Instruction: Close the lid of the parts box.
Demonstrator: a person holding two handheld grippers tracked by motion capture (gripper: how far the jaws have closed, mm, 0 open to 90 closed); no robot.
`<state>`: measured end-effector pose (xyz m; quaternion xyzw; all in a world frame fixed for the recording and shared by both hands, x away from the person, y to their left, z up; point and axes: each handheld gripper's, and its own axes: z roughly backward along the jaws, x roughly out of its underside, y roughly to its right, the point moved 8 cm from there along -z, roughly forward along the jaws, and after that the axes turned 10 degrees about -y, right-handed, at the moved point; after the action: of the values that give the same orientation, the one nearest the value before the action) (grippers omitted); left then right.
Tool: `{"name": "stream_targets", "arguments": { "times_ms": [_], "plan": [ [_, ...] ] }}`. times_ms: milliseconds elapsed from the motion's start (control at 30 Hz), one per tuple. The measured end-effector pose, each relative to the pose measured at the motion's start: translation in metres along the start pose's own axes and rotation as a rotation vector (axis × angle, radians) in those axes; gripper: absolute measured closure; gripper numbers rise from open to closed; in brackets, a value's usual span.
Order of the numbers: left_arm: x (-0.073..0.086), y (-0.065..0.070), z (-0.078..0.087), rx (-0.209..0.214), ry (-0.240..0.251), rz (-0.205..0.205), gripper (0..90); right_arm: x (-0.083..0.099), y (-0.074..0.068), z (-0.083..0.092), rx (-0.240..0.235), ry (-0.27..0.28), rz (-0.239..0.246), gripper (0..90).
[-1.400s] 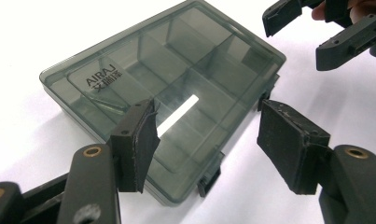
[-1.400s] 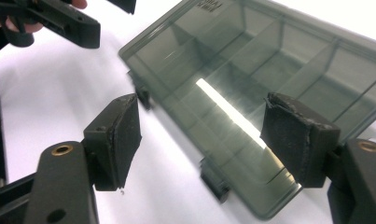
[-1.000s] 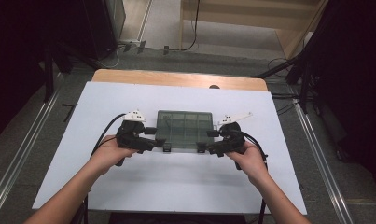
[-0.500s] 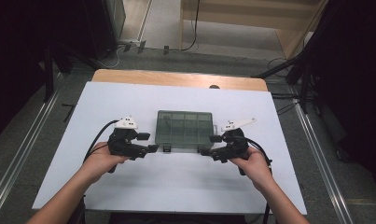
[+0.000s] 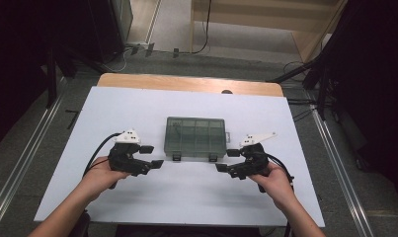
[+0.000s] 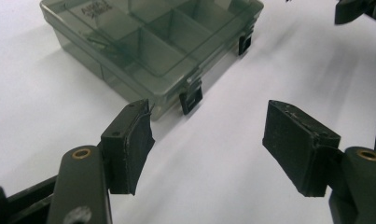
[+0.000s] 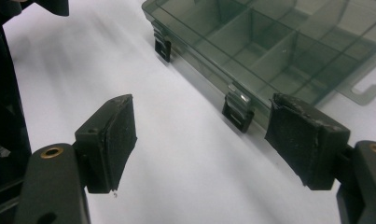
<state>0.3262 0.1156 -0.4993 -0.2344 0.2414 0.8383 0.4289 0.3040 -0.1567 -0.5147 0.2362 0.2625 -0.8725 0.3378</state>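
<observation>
Holding both grippers low over the desk [image 5: 186,197], you have bare white surface all along the near edge. Your left gripper [image 5: 151,157] has just been opening its jaws; they stand wide with nothing between them, just left of the compartment box [image 5: 195,138]. Your right gripper [image 5: 228,161] also gapes empty, near the box's right latch [image 7: 238,112]. The closed box sits mid-desk, latches facing you, with open room beyond it up to the far wooden edge [image 5: 186,83].
</observation>
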Motion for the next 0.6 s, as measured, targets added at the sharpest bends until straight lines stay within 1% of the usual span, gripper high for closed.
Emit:
{"name": "stream_targets", "arguments": {
  "times_ms": [100,200,300,367,433,500,600],
  "plan": [
    [0.001,0.003,0.003,0.005,0.003,-0.01,32.0,0.005,0.001,0.004,0.008,-0.002,-0.005,24.9],
    [0.003,0.004,0.005,-0.004,0.008,-0.018,32.0,0.009,0.001,0.006,0.007,0.005,-0.013,24.9],
    [0.006,0.002,0.006,-0.002,0.025,0.0,32.0,0.013,0.003,0.008,0.013,0.009,-0.015,24.7],
    [0.009,0.001,0.006,0.003,0.023,0.008,32.0,0.015,0.003,0.008,0.018,0.004,-0.016,24.7],
    [0.013,-0.001,0.006,-0.009,0.016,0.01,32.0,0.017,0.003,0.009,0.021,0.003,-0.02,24.7],
    [0.017,-0.003,0.007,-0.008,0.018,0.019,32.0,0.019,0.004,0.01,0.025,0.003,-0.021,24.7],
    [0.022,-0.005,0.01,-0.012,0.022,0.021,32.0,0.023,0.006,0.011,0.033,0.002,-0.022,24.7]
  ]
}}
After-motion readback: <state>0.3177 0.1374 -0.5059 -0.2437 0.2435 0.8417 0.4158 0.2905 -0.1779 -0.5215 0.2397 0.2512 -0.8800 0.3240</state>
